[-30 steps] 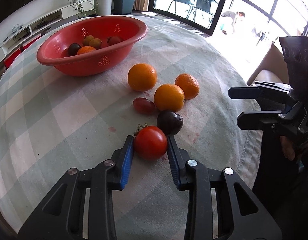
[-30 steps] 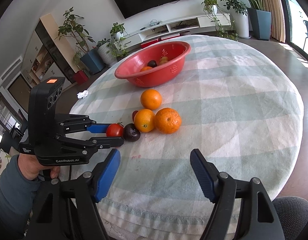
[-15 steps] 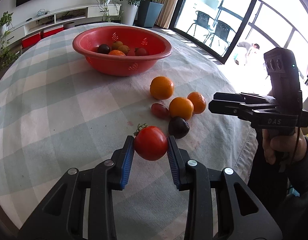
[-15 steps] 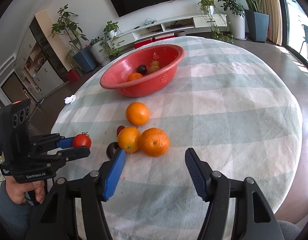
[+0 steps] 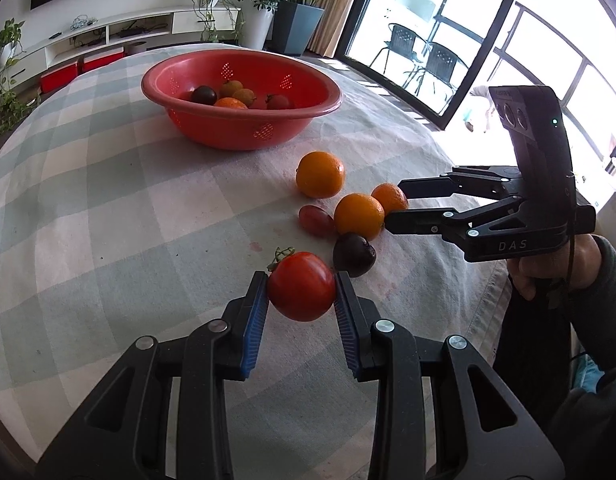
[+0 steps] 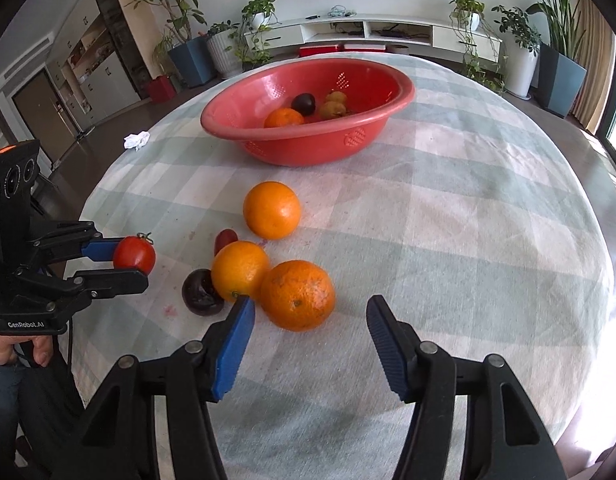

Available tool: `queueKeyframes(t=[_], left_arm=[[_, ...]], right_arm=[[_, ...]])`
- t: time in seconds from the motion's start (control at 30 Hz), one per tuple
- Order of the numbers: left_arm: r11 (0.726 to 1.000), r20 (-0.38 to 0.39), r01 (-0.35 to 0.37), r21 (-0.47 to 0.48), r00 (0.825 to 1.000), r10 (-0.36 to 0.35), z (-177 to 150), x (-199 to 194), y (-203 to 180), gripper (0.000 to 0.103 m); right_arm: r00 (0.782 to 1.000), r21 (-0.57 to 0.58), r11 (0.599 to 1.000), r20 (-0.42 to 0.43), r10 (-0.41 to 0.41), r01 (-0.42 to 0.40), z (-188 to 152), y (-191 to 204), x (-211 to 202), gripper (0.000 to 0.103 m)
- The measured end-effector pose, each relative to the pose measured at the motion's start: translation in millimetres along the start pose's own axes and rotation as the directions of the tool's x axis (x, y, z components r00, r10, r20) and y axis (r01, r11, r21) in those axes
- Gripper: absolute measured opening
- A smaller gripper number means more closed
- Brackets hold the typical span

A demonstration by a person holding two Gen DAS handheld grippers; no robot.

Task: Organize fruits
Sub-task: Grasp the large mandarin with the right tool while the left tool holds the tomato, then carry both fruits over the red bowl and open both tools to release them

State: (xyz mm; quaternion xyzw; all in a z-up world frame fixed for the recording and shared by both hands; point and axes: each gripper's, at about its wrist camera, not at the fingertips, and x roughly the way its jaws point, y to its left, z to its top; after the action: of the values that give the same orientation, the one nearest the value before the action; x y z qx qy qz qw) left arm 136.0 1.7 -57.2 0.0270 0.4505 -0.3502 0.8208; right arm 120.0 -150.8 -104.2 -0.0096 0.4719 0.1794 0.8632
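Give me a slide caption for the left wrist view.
Left tongs grip a tomato near the red basin.

Between my left tongs point(image 5: 302, 300) and the red basin point(image 5: 244, 118) the tabletop point(image 5: 108, 208) lies bare, a wide lane along the left. To the right the way is crowded: a lone orange point(image 5: 320, 173), then a tight cluster of two oranges point(image 5: 359, 216), a plum point(image 5: 353, 255) and a small red fruit point(image 5: 315, 220), with my right tongs point(image 5: 395, 208) reaching into it.
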Motion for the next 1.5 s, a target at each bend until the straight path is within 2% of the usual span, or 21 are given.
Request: queueKeyframes(t=[0.27,0.43,0.97,1.23,1.37,1.5], left_arm=[[1.0,-0.009,0.007,0.001,1.0,-0.007,1,4,0,0.031],[1.0,-0.01,0.008,-0.001,1.0,-0.008,1,6,1,0.031],[1.0,0.006,0.01,-0.014,1.0,-0.01,2,3,3,0.031],[0.997,0.049,0.037,-0.063,0.998,-0.034,5,-9,11,0.031],[0.997,0.09,0.019,-0.075,0.996,-0.013,21,-24,19,0.031],[0.998,0.144,-0.017,-0.063,0.989,0.026,54,-43,26,0.031]], right_arm=[[0.999,-0.051,0.998,-0.021,0.045,-0.046,10,-2,8,0.055],[0.996,-0.078,0.993,-0.036,0.086,-0.089,9,4,13,0.042],[0.993,-0.01,0.993,0.018,0.117,-0.117,1,0,-8,0.041],[0.99,0.092,0.987,0.064,0.124,-0.129,0,-21,-23,0.041],[0.991,0.14,0.985,0.106,0.085,-0.099,10,-39,-37,0.041],[0.984,0.2,0.976,0.173,0.046,-0.081,31,-60,-59,0.041]])
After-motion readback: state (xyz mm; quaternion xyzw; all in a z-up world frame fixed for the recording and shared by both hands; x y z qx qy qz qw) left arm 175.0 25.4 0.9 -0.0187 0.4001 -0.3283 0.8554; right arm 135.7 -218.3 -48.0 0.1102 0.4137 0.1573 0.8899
